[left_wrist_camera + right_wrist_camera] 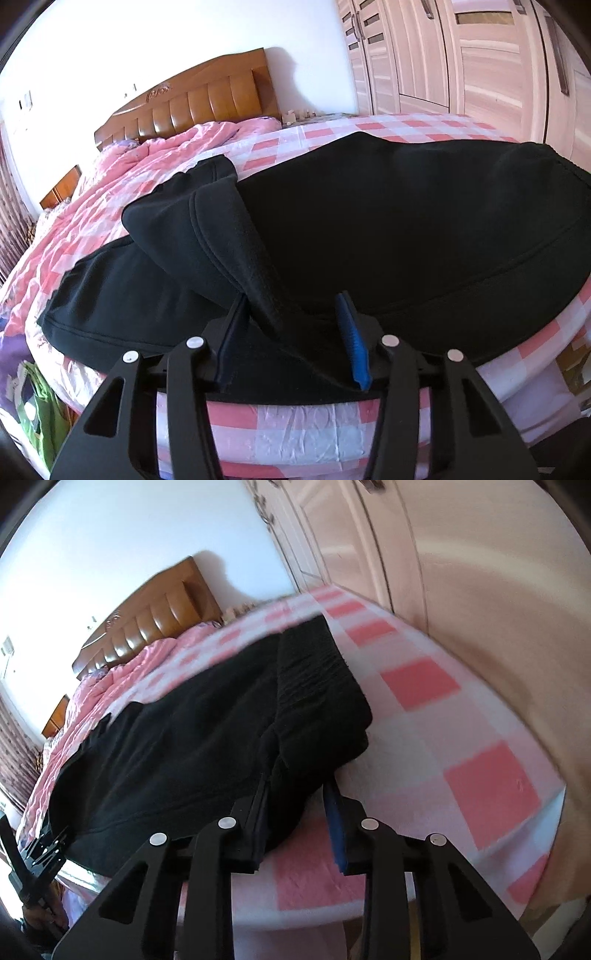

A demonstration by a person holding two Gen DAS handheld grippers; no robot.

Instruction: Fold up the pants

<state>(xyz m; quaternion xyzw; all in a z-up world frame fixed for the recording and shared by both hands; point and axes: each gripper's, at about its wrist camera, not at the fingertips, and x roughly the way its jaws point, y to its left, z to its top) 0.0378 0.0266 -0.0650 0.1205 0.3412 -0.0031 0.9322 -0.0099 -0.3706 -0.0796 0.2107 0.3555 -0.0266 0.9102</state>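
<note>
Black pants (406,221) lie spread across the pink-and-white checked bed (295,424), one leg end folded back over the rest on the left. My left gripper (291,299) is at the near hem. Its jaws stand apart around a raised ridge of the cloth, which leans on the black finger and is clear of the blue pad (352,336). In the right wrist view my right gripper (295,786) straddles the near corner of the ribbed waistband of the pants (184,738). A pale gap shows beside its blue pad (336,823). The left gripper (44,845) appears at far left.
A crumpled pink quilt (129,177) lies toward the wooden headboard (192,103). Pale wardrobe doors (461,55) stand close along the bed's right side. A green bag (37,406) sits on the floor at lower left. Bare checked sheet (443,738) lies right of the waistband.
</note>
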